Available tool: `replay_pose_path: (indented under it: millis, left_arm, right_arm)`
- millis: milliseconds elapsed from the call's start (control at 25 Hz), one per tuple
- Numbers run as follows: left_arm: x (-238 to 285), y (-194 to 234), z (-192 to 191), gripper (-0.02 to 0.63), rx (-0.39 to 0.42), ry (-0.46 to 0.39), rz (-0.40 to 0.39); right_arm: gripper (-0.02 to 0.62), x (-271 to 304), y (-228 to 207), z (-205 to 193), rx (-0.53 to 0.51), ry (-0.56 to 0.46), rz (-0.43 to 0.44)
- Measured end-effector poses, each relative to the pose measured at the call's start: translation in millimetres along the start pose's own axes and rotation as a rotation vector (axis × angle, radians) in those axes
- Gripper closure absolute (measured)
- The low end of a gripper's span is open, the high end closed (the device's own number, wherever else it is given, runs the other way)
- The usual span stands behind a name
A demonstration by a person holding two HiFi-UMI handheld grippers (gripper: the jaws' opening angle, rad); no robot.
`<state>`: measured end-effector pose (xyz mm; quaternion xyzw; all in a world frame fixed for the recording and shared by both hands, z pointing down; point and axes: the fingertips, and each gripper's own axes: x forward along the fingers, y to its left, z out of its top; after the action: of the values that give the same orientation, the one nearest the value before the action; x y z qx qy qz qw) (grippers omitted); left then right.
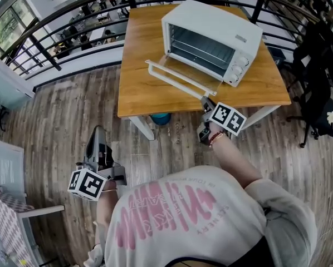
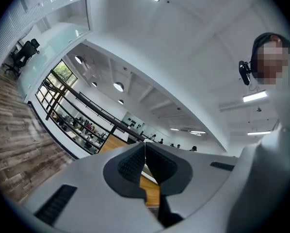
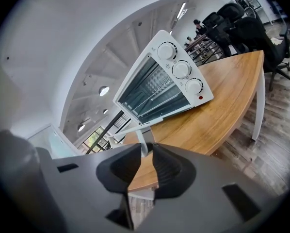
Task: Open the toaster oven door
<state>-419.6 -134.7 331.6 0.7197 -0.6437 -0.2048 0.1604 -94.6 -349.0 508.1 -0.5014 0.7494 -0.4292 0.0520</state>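
Note:
A white toaster oven (image 1: 211, 38) stands on the wooden table (image 1: 141, 65), with three knobs on its right. Its glass door (image 1: 191, 74) lies folded down flat, and the white handle bar (image 1: 172, 80) runs along the door's near edge. My right gripper (image 1: 205, 101) is at the handle's right end, over the table's front edge. In the right gripper view the handle (image 3: 142, 126) stands just beyond my right gripper (image 3: 147, 149). Its jaws are a narrow gap apart with nothing pressed between the pads. My left gripper (image 1: 98, 133) hangs low over the floor at the left, shut and empty (image 2: 144, 147).
A black curved railing (image 1: 44, 54) runs behind the table. A black office chair with a bag (image 1: 317, 65) stands at the right. A blue object (image 1: 161, 118) sits under the table. White furniture (image 1: 10, 216) is at the near left, on wooden flooring.

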Motion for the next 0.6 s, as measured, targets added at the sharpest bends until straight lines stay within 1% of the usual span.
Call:
replay_pose_path:
  millis: [80,240,480,600]
  left_arm:
    - [0.3,3.9,3.1,0.584,0.0,0.004,-0.007]
    - [-2.3,12.8,6.2,0.584,-0.003,0.006,-0.016]
    - [-7.7,26.0,6.8,0.584,-0.013,0.014,-0.014]
    - [-11.2,32.8,9.0,0.584,-0.015,0.012,-0.007]
  right_arm:
    - [0.514,-1.3,-0.1,-1.7,0.009,-0.018,-0.004]
    - [0.515,-1.7,0.5,-3.8,-0.02,-0.046,-0.022]
    - [0.515,-0.5,-1.2,-13.0,-0.026,-0.049,-0.056]
    - [0.514,-0.3,-2.2,-15.2,-0.046,-0.059,-0.074]
